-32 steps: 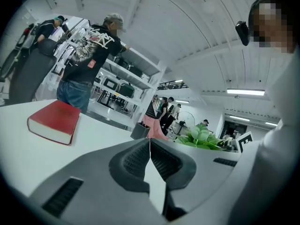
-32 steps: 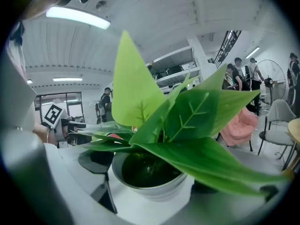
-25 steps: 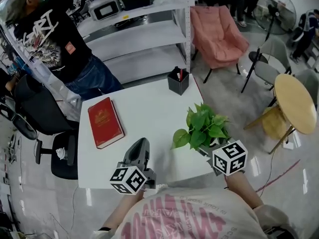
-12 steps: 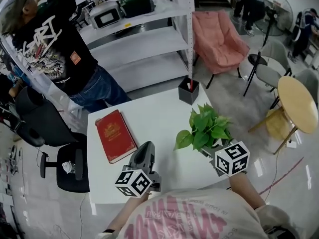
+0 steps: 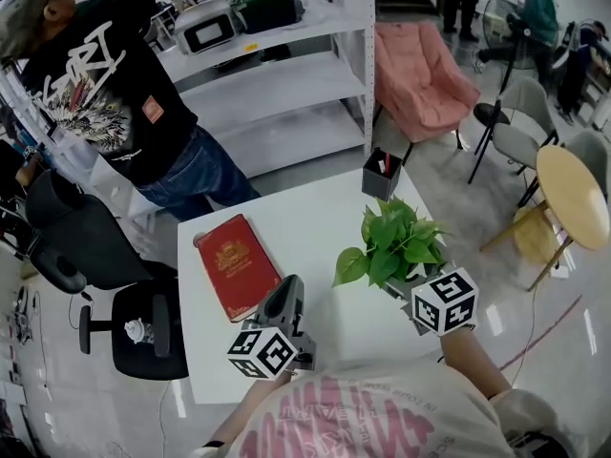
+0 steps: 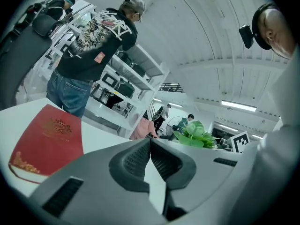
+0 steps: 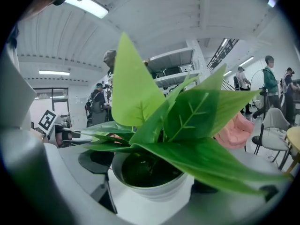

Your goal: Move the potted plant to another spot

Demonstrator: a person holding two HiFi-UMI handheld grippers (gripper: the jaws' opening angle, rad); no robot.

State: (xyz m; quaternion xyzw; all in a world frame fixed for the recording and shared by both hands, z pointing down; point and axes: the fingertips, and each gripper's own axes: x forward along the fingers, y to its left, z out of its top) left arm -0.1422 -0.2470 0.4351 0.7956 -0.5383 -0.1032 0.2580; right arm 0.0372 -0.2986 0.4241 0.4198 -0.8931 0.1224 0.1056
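The potted plant [image 5: 393, 244], green leaves in a white pot, is over the right part of the white table [image 5: 305, 222]. My right gripper [image 5: 405, 281] reaches in from the near side and is shut on the pot. In the right gripper view the white pot [image 7: 151, 187] sits between the two jaws under broad leaves [image 7: 183, 118]. Whether the pot touches the table I cannot tell. My left gripper [image 5: 284, 292] rests near the table's front edge beside the red book, shut and empty; its ribbed pads [image 6: 136, 159] meet at the tip.
A red book [image 5: 237, 267] lies at the table's left. A black pen holder [image 5: 382, 174] stands at the far right corner. A person in a black shirt [image 5: 105, 74] stands by grey shelves [image 5: 277, 74]. A black office chair [image 5: 124, 299], a pink chair [image 5: 420, 65] and a round wooden table [image 5: 573, 194] surround the table.
The plant, held in my right gripper, has shifted left across the table away from its right edge. The left gripper stays beside the book. The head view has panned.
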